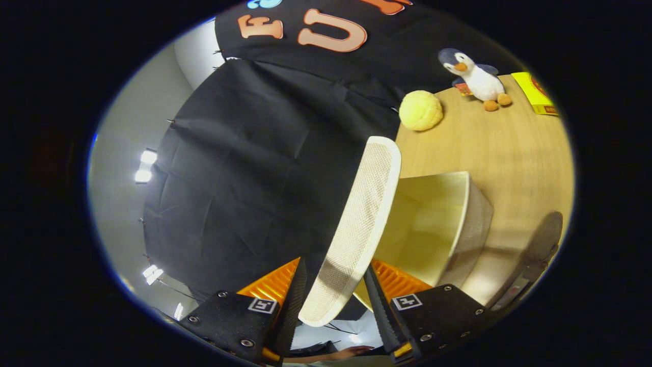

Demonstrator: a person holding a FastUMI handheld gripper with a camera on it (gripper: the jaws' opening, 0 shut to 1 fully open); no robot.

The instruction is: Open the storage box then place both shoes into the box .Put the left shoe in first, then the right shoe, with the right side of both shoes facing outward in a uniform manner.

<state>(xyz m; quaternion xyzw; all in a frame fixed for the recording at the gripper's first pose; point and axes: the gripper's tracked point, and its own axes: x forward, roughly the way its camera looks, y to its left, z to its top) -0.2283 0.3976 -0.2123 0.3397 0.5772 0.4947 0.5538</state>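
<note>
Hand-held gripper (333, 285) fingers straddle the raised lid (364, 214) of the storage box (458, 224), contact unclear; loose grip risks lid dropping shut.

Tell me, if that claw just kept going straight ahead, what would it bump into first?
Probably the cream mesh-textured box lid: it already stands between the fingers of the claw, raised above the open cream storage box. Whether the fingers press on it is unclear. Beyond the lid hangs the black cloth wall.
</note>
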